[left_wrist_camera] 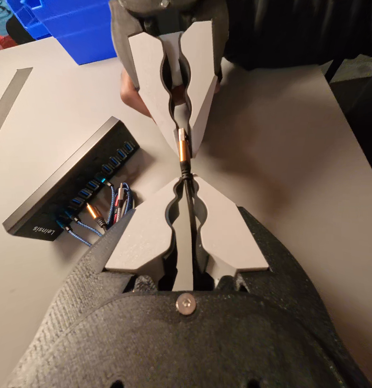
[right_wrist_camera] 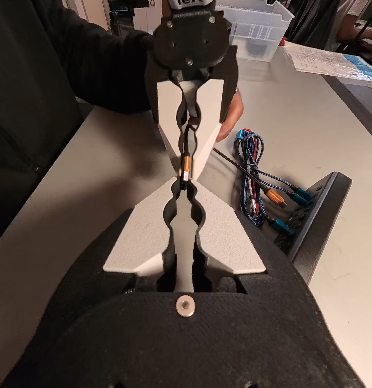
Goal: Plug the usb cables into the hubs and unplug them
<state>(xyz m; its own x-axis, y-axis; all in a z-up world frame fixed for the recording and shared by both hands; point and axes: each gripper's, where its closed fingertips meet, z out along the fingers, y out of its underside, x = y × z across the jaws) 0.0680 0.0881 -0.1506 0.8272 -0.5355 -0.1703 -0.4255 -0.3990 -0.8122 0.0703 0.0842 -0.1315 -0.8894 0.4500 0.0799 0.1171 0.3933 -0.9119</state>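
Left gripper [left_wrist_camera: 186,180] clamps black cable [left_wrist_camera: 188,201] behind orange metal plug [left_wrist_camera: 183,150], right gripper [right_wrist_camera: 184,184] pinching plug's tip, likely regripping for insertion; black hub [left_wrist_camera: 61,180] lies near table's edge.

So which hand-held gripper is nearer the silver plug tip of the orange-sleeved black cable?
Right. The right hand-held gripper pinches the silver plug tip; the left hand-held gripper grips the black cord behind the orange sleeve.
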